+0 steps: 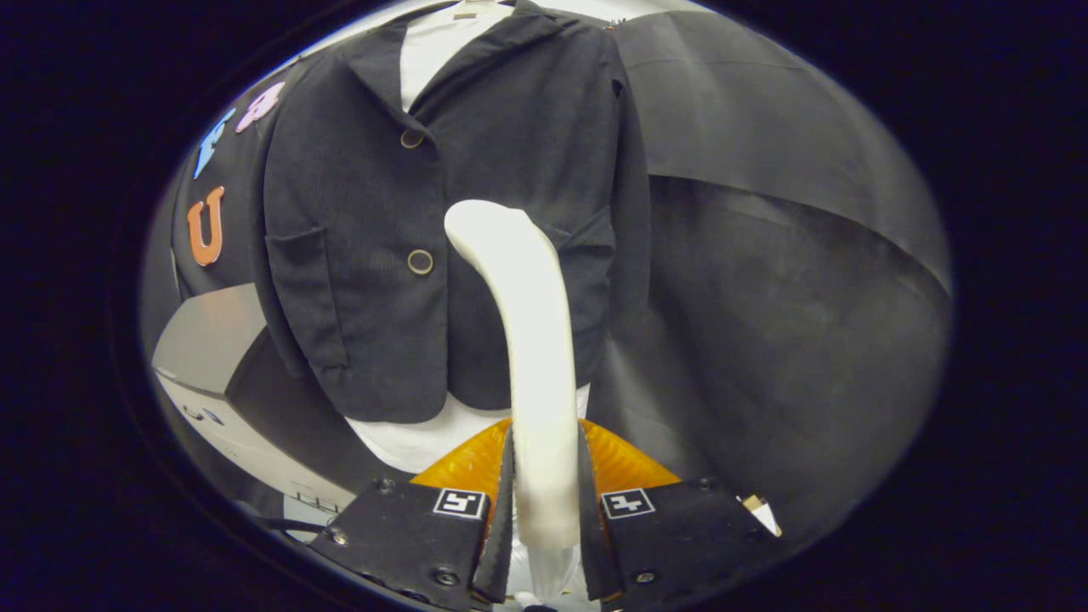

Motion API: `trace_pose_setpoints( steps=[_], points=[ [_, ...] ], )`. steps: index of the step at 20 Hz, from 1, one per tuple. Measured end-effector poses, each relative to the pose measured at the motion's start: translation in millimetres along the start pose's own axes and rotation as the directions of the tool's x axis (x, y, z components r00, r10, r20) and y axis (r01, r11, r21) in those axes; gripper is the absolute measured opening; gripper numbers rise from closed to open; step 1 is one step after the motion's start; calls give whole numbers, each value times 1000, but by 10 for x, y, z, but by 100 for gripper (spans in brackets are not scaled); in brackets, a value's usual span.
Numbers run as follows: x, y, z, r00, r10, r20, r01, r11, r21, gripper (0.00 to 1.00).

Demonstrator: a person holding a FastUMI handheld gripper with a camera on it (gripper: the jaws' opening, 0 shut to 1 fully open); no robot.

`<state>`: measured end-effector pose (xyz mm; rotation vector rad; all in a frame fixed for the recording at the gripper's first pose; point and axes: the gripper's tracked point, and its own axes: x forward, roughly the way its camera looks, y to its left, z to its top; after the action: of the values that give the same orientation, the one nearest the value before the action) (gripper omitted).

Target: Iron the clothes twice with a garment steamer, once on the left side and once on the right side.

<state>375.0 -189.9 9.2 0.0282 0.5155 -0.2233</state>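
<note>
Black booth cloth backs a dark corduroy buttoned jacket (442, 212). Gripper (544, 510) clamps the white curved steamer handle (531, 340), head near jacket centre-right. Next: judged, stroke down one side.

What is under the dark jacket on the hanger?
A white garment shows at the dark jacket collar and below its hem; the rest is covered. The gripper is shut on the white steamer.
</note>
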Motion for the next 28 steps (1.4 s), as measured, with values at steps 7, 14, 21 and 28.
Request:
trace_pose_setpoints(
  steps=[7, 14, 21, 28],
  points=[
    [129, 58, -326, 995, 20, -99, -17, 999, 38, 36],
    [278, 100, -711, 988, 51, -149, -44, 998, 49, 36],
    [348, 49, -864, 986, 126, -111, -119, 990, 74, 36],
    [221, 209, -1507, 967, 223, -124, -209, 971, 116, 36]
  ],
)
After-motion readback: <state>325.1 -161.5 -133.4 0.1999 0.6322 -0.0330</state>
